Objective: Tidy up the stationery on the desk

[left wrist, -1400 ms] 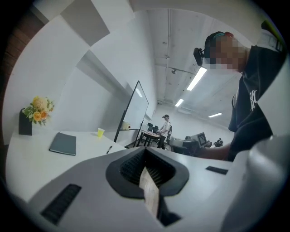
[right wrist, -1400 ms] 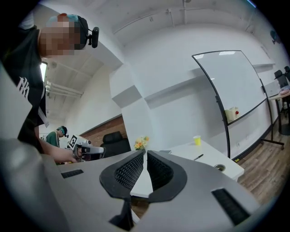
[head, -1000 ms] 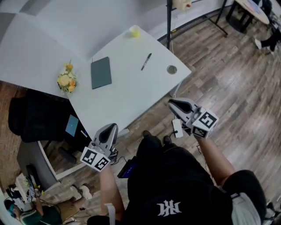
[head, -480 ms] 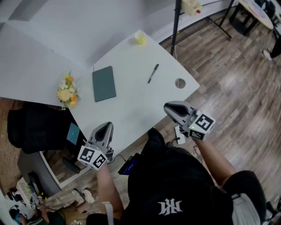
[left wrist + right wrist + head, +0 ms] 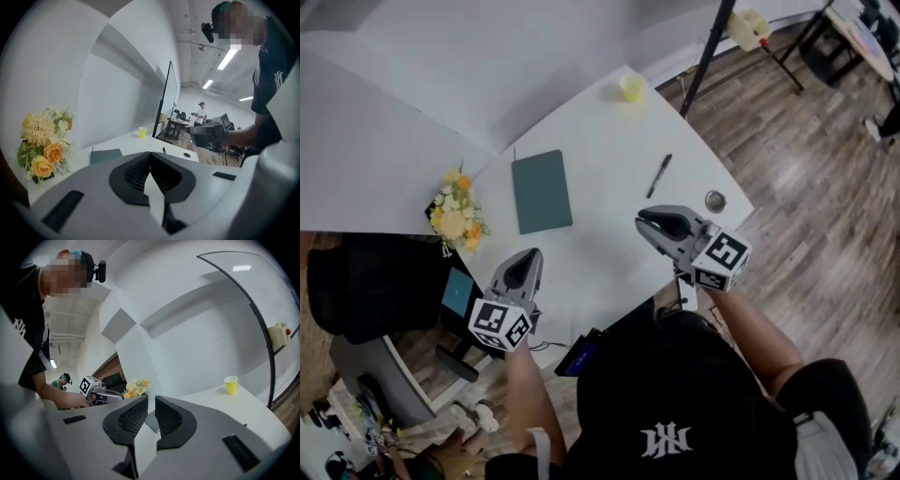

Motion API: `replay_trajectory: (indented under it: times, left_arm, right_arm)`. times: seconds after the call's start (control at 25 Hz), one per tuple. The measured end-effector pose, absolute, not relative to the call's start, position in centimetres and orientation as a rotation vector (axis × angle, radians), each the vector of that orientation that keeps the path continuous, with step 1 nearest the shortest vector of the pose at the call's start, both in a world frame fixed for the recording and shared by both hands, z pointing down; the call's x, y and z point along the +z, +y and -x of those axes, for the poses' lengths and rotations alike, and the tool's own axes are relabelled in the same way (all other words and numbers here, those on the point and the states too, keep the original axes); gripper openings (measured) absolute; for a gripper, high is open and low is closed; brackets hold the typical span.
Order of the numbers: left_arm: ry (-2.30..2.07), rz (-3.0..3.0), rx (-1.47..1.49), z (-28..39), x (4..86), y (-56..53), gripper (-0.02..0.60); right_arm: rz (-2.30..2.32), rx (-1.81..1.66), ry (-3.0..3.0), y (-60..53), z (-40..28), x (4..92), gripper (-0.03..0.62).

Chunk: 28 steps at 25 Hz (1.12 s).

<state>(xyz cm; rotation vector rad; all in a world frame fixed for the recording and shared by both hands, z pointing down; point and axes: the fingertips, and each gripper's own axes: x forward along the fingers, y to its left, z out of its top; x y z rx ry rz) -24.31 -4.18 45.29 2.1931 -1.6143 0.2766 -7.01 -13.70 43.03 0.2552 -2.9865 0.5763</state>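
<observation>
A dark green notebook (image 5: pixel 542 191) lies flat on the white desk (image 5: pixel 600 131), left of the middle. A black pen (image 5: pixel 659 175) lies to its right. My left gripper (image 5: pixel 528 258) hovers over the desk's near edge, below the notebook, shut with its tips touching and nothing held. My right gripper (image 5: pixel 645 222) hangs just short of the pen, its jaws a narrow slit apart and empty. The left gripper view shows the notebook (image 5: pixel 105 155) and pen (image 5: pixel 163 150) beyond the jaws. In the right gripper view the left gripper (image 5: pixel 101 397) appears across the desk.
A yellow paper cup (image 5: pixel 631 87) stands at the desk's far corner. A bunch of yellow and orange flowers (image 5: pixel 455 216) sits at the left edge. A small grey ring (image 5: pixel 715 200) lies near the right edge. A black stand pole (image 5: pixel 708 52) rises beyond the desk.
The desk has come nearer in the head view. Both grippers now reach over its near edge, the right one close to the pen. Nothing on the desk has moved.
</observation>
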Motion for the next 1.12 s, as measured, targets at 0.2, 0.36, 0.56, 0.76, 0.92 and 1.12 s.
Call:
replay_trajectory:
  times: [0.2,0.36,0.56,0.76,0.92,1.12]
  left_arm:
    - [-1.611,-2.165,0.374,27.1,47.8,-7.0,-0.001]
    - [-1.616,-2.119,0.392,30.1,49.8,-9.0,0.023]
    - [-1.635,-2.033,0.448,32.8,52.6,-10.5,0.073]
    - [-1.591,-1.958,0.481,33.6,55.7,-11.8,0.118]
    - [-1.623,-1.907,0.488,35.1,56.9,-13.5,0.124]
    - [-1.621,-1.818,0.57,36.2,59.2,-15.2,0.168]
  right_arm:
    - [-0.234,0.591,-2.919,-15.6,11.0,44.0,0.051]
    - [-0.239,0.561,-2.9,-17.3,14.5,44.6,0.051]
    - [-0.2,0.643,-2.885,-17.9,17.9,45.6,0.051]
    - [-0.203,0.7,-2.796,-18.4,20.2,49.0,0.085]
    - [-0.194,0.775,-2.742,-19.0,21.9,51.3,0.144]
    - [-0.24,0.897,-2.675,-20.5,23.5,54.3,0.152]
